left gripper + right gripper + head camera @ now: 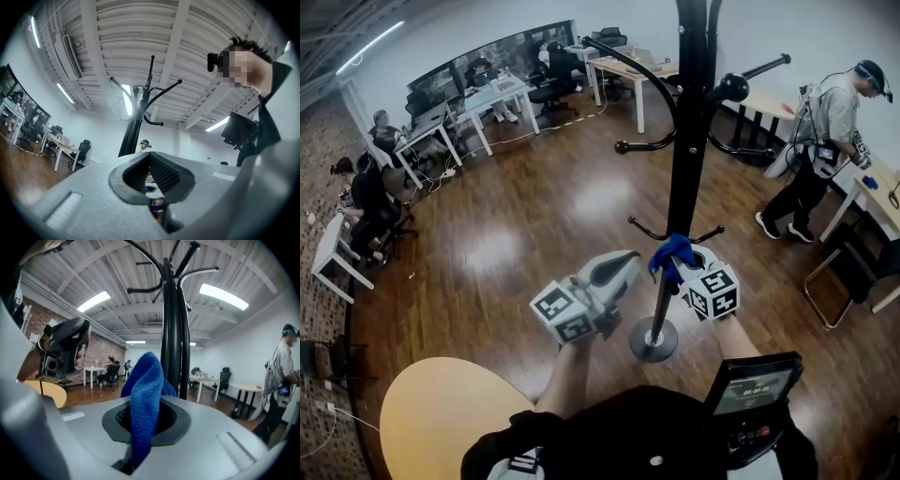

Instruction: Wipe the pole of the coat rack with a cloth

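While peering down at this setup, worth flagging a few ways to botch it. Nearest, low in the frame: left gripper (619, 269), jaws together on nothing, parked just left of the rack's round base (653, 340) and bracing nothing. Just right of that: right gripper (694, 265), clamped on a blue cloth (671, 253), bunched against the pole (689, 141) low down near centre frame, by the look of it. Only one end of the cloth pinched, so probably easy to drag loose on a hard rub. Could also rock the whole rack with a sideways shove, given zero support opposite. Right behind the cloth, small lower hooks (643, 228); higher up, big curved arms (630, 144). Both likely to snag the cloth or knock the gripper going up
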The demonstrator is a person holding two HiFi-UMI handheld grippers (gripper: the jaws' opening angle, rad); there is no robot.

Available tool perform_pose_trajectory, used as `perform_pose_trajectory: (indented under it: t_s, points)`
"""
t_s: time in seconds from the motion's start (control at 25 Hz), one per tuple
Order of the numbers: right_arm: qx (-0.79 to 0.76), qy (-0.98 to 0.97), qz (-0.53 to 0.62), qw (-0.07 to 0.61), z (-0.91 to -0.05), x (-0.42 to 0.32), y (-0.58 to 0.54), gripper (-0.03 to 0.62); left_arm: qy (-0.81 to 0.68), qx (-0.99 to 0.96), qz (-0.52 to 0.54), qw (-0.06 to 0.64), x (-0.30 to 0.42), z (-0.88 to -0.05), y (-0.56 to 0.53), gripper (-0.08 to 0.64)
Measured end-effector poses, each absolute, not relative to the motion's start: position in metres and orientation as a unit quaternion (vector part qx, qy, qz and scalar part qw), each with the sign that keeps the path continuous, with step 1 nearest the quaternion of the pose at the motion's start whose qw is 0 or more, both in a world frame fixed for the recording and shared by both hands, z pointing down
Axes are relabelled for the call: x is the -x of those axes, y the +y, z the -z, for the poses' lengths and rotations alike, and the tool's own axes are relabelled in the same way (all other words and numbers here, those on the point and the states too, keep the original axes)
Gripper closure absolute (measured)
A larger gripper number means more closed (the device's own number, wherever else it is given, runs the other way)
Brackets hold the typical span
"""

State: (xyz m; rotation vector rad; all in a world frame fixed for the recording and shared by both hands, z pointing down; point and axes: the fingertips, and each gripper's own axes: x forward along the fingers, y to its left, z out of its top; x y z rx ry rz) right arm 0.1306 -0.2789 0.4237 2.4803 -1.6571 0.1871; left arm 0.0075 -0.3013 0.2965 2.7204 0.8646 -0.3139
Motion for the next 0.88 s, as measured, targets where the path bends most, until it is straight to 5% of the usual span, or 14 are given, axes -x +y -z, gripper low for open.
perform_pose_trajectory:
  t_s: [0.24, 0.36, 0.64, 0.88]
  points:
    - [-0.732, -0.639, -0.223, -0.08, -0.426, -0.083, -0.268, 0.574, 0.303, -0.937, 0.101, 0.141, -0.009, -0.298, -0.294, 0.558]
    - [-0.714, -0.655, -0.228, -0.095, -0.421, -0.068, -0.264, 0.574, 0.307, -0.936, 0.097, 0.144, -0.006, -0.302, -0.29, 0.558]
    - [-0.825, -0.547, -0.115, -0.089, -0.42, -0.125, -0.256, 0.574, 0.313, -0.934, 0.089, 0.149, -0.004, -0.302, -0.279, 0.558]
    - [-0.839, -0.534, 0.051, -0.085, -0.289, -0.138, -0.261, 0.574, 0.312, -0.933, 0.099, 0.15, -0.005, -0.293, -0.28, 0.558]
